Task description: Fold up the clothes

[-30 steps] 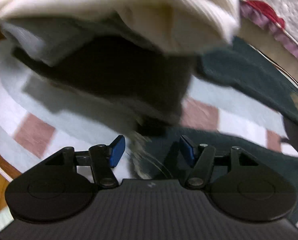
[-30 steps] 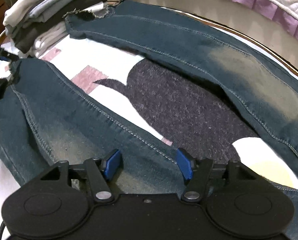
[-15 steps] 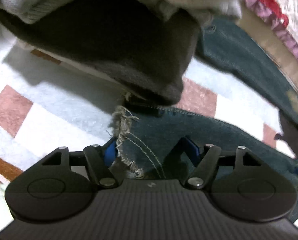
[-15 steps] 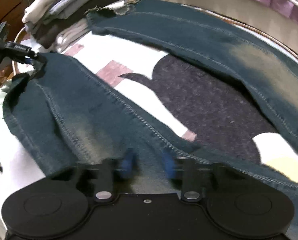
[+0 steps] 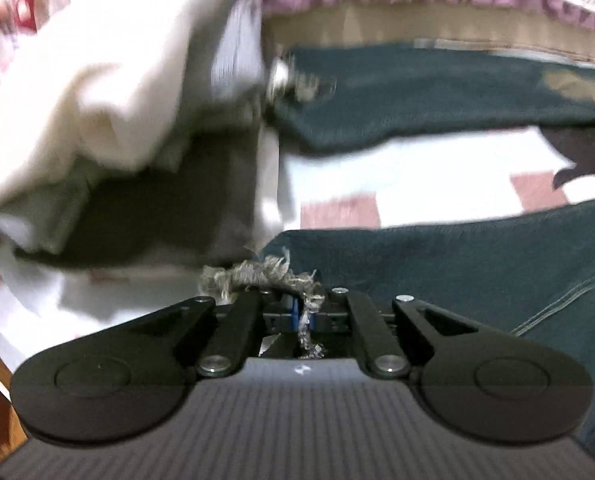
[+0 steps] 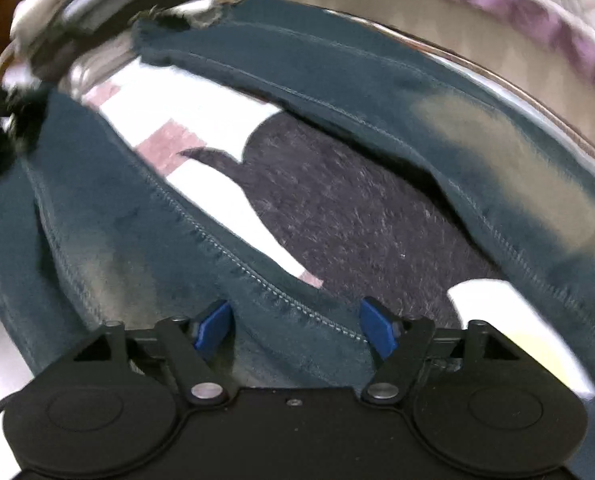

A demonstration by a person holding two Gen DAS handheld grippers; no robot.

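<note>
- The jeans (image 6: 337, 92) lie spread on the patterned blanket (image 6: 217, 120), both legs splayed apart in a V with the dark patch of the blanket showing between them; the far leg runs along the edge near the purple-frilled bedding (image 6: 537, 20).
- My left hand-held gripper (image 5: 301, 312) is clamped on the frayed hem (image 5: 257, 276) of the near leg — loose threads hang down between the closed pads, so I judge the bite catches mostly fringe, not solid denim.
- My right hand-held gripper (image 6: 295, 324) has its pads apart, straddling the stitched inner seam (image 6: 233, 260) of that same leg higher up, holding nothing.
- To do this step well, I'd close the right one on the seam before lifting, so the leg travels as one flat panel and doesn't sag in the middle.
- I'd carry the near leg across onto the far one, matching hem to hem and seam to seam.
- The risk is on the left — a grip on fraying can slip or tear threads, so a slow, low lift seems wise.
- The stack of folded clothes (image 5: 117, 120) sits just beside the hem; I'd keep my left wrist clear so the pile isn't knocked over.
- Both views are blurred, so finer detail of the hem grip I cannot tell.
</note>
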